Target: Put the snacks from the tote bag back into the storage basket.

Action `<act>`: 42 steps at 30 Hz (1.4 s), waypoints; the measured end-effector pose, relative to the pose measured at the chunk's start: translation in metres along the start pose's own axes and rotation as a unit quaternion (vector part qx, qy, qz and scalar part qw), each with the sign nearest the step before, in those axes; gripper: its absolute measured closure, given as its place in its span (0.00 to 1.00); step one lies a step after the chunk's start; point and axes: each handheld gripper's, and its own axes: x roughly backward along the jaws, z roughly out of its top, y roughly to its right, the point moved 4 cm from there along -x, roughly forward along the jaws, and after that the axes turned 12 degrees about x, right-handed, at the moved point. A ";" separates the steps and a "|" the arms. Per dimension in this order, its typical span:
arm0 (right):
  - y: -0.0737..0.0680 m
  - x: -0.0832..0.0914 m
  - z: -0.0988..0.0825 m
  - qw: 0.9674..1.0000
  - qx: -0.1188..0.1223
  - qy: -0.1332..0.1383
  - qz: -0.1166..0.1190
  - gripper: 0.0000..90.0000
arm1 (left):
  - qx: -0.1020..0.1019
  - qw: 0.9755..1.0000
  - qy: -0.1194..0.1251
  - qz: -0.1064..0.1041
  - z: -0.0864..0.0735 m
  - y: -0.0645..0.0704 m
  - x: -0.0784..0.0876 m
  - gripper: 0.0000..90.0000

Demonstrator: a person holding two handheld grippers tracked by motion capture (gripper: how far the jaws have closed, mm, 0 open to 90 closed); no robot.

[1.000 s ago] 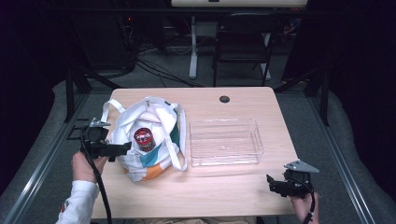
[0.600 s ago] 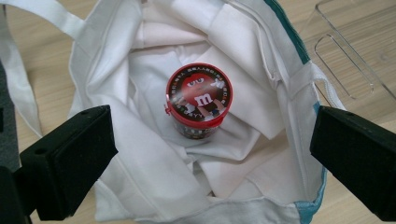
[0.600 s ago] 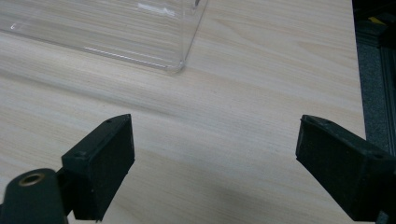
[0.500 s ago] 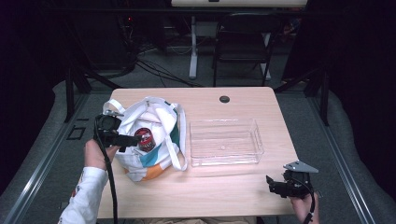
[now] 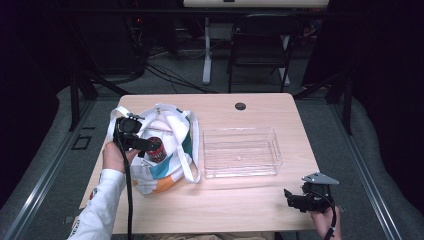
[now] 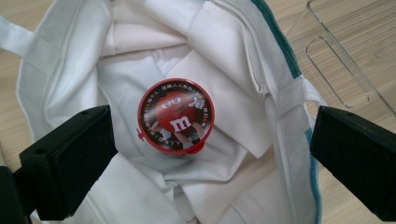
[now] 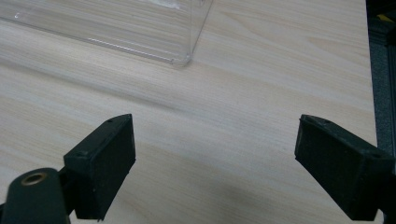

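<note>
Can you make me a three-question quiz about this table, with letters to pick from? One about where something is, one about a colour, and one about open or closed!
1. Where is the round candy tub?
A. in the clear tray
B. inside the cloth bag
C. on the floor

2. What colour is the tub's lid?
A. red
B. blue
C. yellow

3. How is the left gripper?
A. shut on the tub
B. shut on a bag strap
C. open above the tub

Answers: 1 B, white bag fabric surrounds the tub. 2 A, the lid and its rim are red. 3 C, its jaws stand wide apart on either side of the tub, touching nothing.
</note>
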 end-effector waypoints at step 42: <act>-0.001 0.001 0.001 1.000 0.003 0.005 -0.002 0.16 | -0.006 0.996 -0.076 0.036 0.003 -0.017 -0.066 0.18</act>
